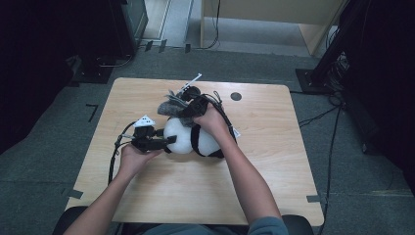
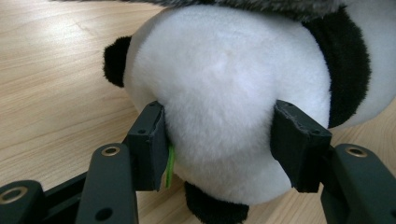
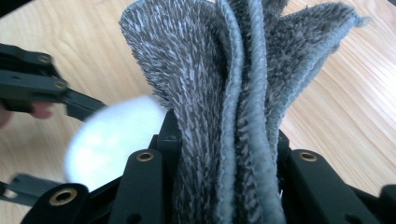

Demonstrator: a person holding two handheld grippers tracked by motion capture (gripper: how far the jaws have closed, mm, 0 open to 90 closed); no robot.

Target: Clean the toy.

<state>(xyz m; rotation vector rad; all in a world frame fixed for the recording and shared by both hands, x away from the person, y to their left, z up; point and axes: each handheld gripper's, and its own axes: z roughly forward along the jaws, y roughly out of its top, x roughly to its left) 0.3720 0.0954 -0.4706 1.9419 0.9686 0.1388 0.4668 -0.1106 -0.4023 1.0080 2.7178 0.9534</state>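
Observation:
A black-and-white panda plush (image 1: 195, 139) lies in the middle of the wooden table (image 1: 264, 161). My left gripper (image 1: 167, 141) comes at it from the left, shut on its white rounded head (image 2: 224, 79), and both pads (image 2: 150, 140) dent the fur. A black ear (image 2: 116, 60) sticks out on the left. My right gripper (image 1: 185, 110) is just behind the plush, shut on a bunched grey fluffy cloth (image 1: 170, 105). The cloth's folds (image 3: 233, 84) stand up between the right gripper's (image 3: 224, 149) jaws, with the plush's white fur (image 3: 112, 140) blurred beside them.
A small dark round mark (image 1: 236, 96) sits near the table's far edge. Cables trail from both grippers across the table. Dark equipment stands on the floor to the left and right, and a light wooden piece of furniture (image 1: 274, 14) is at the back.

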